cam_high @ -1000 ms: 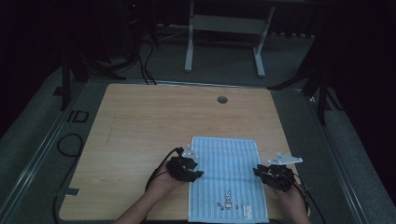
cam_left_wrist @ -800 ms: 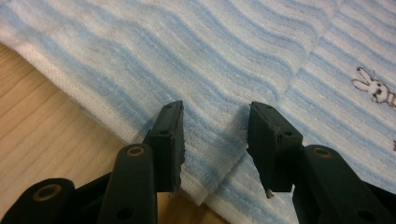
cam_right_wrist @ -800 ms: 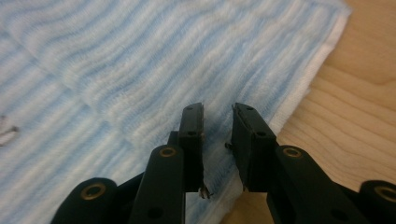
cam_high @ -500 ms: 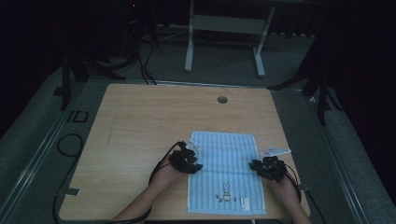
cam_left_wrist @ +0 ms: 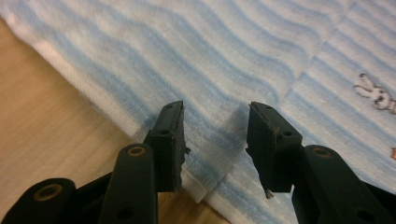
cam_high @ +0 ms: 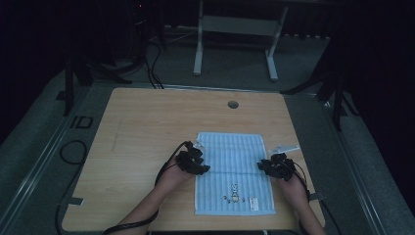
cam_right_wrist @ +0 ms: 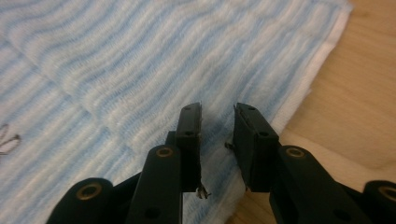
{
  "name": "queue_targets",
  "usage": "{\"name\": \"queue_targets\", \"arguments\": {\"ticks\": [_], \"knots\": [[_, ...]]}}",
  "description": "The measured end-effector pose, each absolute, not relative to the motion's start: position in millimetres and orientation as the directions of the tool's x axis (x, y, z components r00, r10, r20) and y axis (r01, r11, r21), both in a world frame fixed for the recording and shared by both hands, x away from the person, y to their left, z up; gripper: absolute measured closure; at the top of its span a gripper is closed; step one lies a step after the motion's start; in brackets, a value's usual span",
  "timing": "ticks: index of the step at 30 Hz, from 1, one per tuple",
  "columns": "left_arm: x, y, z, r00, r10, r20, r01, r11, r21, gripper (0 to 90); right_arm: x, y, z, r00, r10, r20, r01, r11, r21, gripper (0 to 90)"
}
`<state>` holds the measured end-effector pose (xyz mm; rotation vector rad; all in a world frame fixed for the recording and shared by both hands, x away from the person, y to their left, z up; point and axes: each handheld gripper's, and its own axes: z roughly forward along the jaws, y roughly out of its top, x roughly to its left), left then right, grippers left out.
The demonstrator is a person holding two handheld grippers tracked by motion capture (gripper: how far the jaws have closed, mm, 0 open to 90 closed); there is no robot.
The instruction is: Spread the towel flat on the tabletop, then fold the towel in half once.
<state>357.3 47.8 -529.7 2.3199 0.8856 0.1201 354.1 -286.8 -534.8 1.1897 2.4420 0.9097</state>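
A blue-and-white striped towel (cam_high: 235, 161) with a small rabbit print (cam_high: 234, 188) lies flat on the wooden table (cam_high: 142, 127). My left gripper (cam_high: 199, 165) rests at the towel's left edge and my right gripper (cam_high: 265, 167) at its right edge. In the left gripper view the jaws (cam_left_wrist: 215, 109) stand apart over the towel (cam_left_wrist: 233, 51), just inside its hem. In the right gripper view the jaws (cam_right_wrist: 217, 109) stand a narrow gap apart over the towel (cam_right_wrist: 116, 60) near its hem. They have just been opening a little, with flat cloth showing in the gap and nothing pinched.
A round cable hole (cam_high: 233, 104) sits near the table's far edge. Black cables (cam_high: 73, 152) trail along the table's left side. A white metal stand (cam_high: 235, 24) is on the floor behind the table. Bare wood lies left of and beyond the towel.
Both grippers have moved away from the person, the right one also inward to the left. The towel has slid a little toward the far side of the table.
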Motion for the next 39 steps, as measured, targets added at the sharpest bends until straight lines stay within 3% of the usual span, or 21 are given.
{"name": "queue_targets", "arguments": {"ticks": [4, 6, 7, 15, 27, 39], "knots": [[365.3, 52.3, -517.7, 0.760, 0.638, -0.124, 0.563, -0.552, 0.615, 54.7, 360.0, -292.1, -519.9, -0.619, 0.785, 0.033, 0.596, 0.441, 0.671, 67.5], [373.3, 54.5, -513.8, 0.753, 0.648, -0.115, 0.564, -0.547, 0.618, 49.1, 363.1, -293.4, -515.3, -0.612, 0.790, 0.024, 0.595, 0.441, 0.672, 65.9], [386.4, 58.8, -510.0, 0.753, 0.647, -0.122, 0.564, -0.538, 0.626, 46.0, 378.1, -296.0, -501.2, -0.603, 0.798, 0.014, 0.590, 0.434, 0.680, 57.8], [421.6, 62.4, -503.8, 0.688, 0.719, -0.098, 0.597, -0.485, 0.639, 39.9, 414.8, -295.1, -483.7, -0.562, 0.827, 0.016, 0.609, 0.401, 0.684, 53.2], [458.4, 66.2, -525.2, 0.589, 0.801, -0.104, 0.679, -0.422, 0.600, 41.0, 465.6, -284.2, -512.5, -0.483, 0.876, 0.023, 0.715, 0.378, 0.589, 51.2], [467.8, 57.9, -540.4, 0.579, 0.808, -0.105, 0.695, -0.423, 0.581, 43.4, 476.1, -273.9, -530.7, -0.488, 0.873, 0.001, 0.742, 0.415, 0.527, 54.6]]}}
